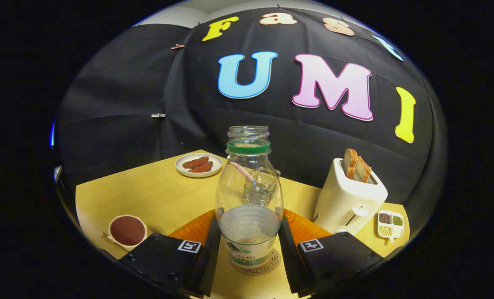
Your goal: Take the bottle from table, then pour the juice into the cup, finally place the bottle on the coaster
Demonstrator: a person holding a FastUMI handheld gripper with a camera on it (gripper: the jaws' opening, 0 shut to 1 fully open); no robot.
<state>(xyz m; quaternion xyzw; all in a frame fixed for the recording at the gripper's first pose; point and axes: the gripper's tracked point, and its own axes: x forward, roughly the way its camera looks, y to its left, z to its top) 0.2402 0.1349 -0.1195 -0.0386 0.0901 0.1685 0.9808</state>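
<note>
A clear, uncapped bottle (249,182) with a green neck ring stands upright between my fingers. A little liquid sits in its lower part. Its base rests on a round printed coaster (272,264) that lies on the wooden table between the fingers. My gripper (250,222) has both fingers against the bottle's lower sides, shut on it. A clear cup (258,192) shows through the bottle, just beyond it, on an orange mat (303,228).
A white toaster (348,199) with bread slices stands beyond the right finger, with a small dish of seeds (390,224) further right. A bowl of dark powder (127,231) sits beside the left finger. A plate of sausage pieces (199,165) lies far back left.
</note>
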